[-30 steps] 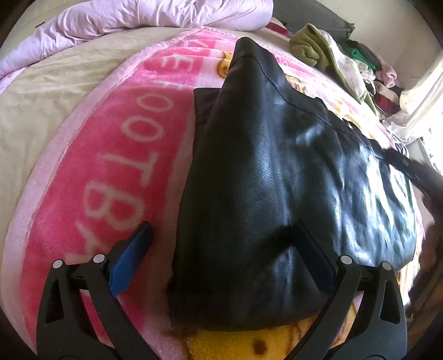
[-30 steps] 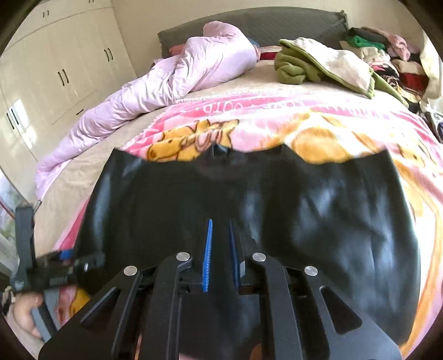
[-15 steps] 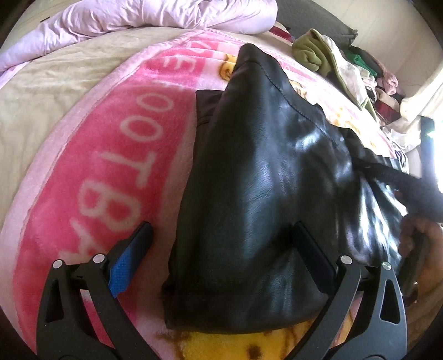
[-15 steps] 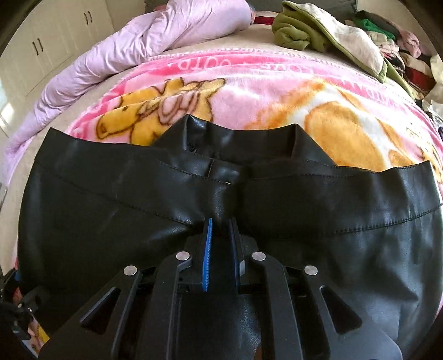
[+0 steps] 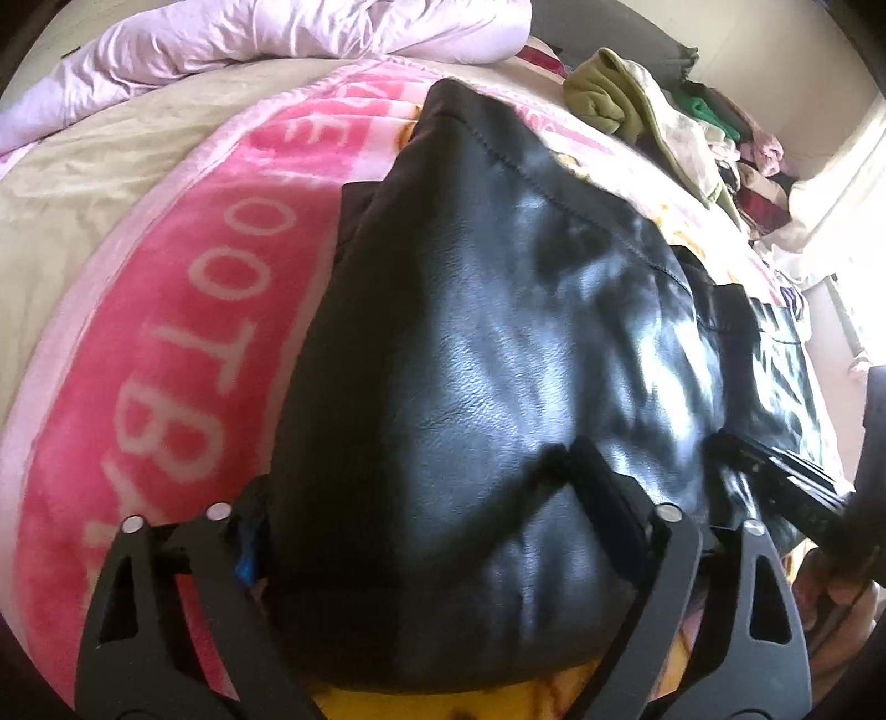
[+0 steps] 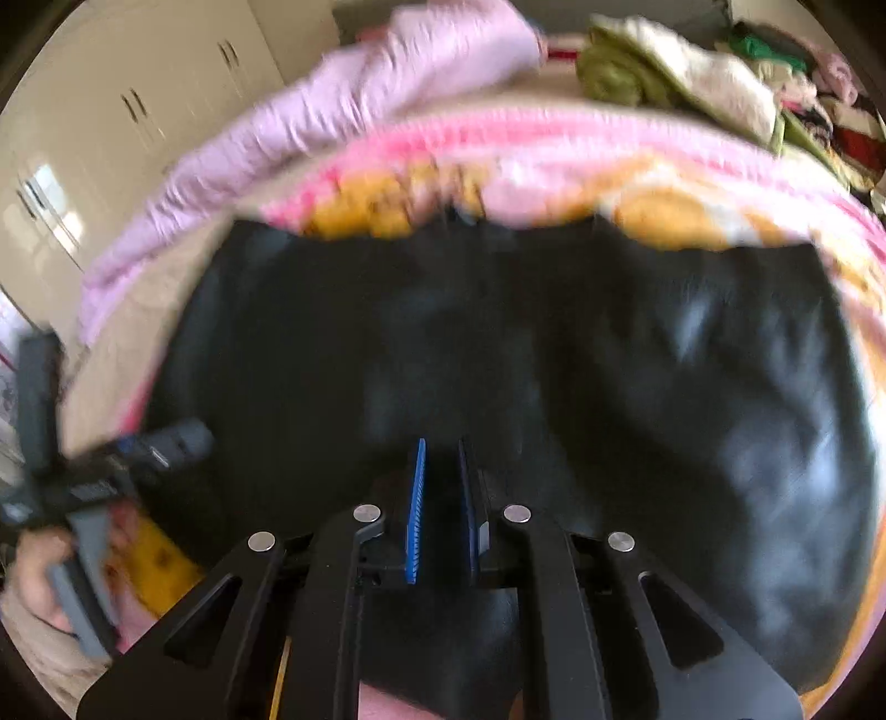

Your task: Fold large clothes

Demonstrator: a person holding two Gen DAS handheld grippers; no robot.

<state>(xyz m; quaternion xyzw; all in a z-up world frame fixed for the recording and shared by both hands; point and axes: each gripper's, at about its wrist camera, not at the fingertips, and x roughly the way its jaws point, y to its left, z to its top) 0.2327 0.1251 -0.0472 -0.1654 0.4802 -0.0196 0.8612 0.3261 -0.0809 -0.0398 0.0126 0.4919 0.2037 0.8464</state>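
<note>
Black leather garment [image 5: 498, 343] spread on the pink blanket [image 5: 183, 310], mostly folded into a thick slab, long axis running from the near blanket edge away toward the lilac duvet [image 5: 288, 44] at the head of the bed. Near end of that slab sitting right between the fingers of the left claw [image 5: 437, 531]: left finger [image 5: 252, 531] against one side edge, right finger [image 5: 609, 487] pressing a dent into the top. Jaws wide but closing, garment between them, squeeze apparently not yet complete. Straddling, not beside: the coming pinch turns on the slab's width lying across the jaw line, with the bulk stretching straight ahead.

Right claw [image 6: 440, 515] over the garment's other side, well off from the left claw across the leather, pointing steeply down. Blue pads pressed nearly together; view blurred and dark there, so cannot tell whether a bit of leather is caught between them or nothing at all.

Left claw judged the nearer to the near end, hence the one likely to grip there. Heap of other clothes [image 5: 653, 111] far across the blanket, well apart from the garment.
</note>
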